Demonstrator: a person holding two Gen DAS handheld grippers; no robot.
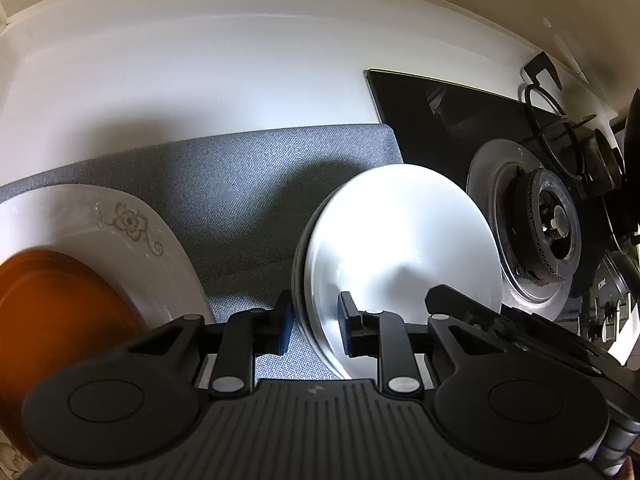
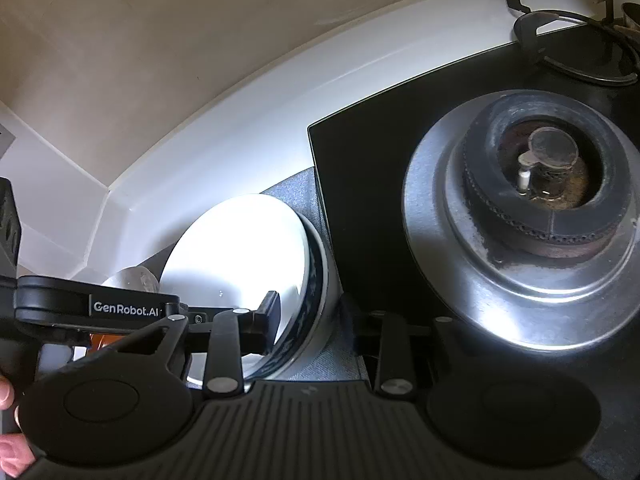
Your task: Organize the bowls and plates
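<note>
A white bowl [image 1: 404,248] sits nested in a second, patterned bowl [image 2: 316,284] on the grey mat [image 1: 240,184]. My left gripper [image 1: 316,320] straddles the left rim of the stack, one finger outside, one inside, with a gap still showing. My right gripper [image 2: 310,316] straddles the right rim the same way, its right finger blurred in shadow. At the left an orange plate [image 1: 56,312] lies on a white flowered plate [image 1: 132,232]. The white bowl [image 2: 240,256] also shows in the right wrist view.
A black glass gas hob [image 1: 448,120] with a steel burner [image 2: 540,208] lies right beside the mat's right edge. Pan supports [image 1: 548,120] stand at the back. A white counter and wall [image 1: 200,72] run behind the mat.
</note>
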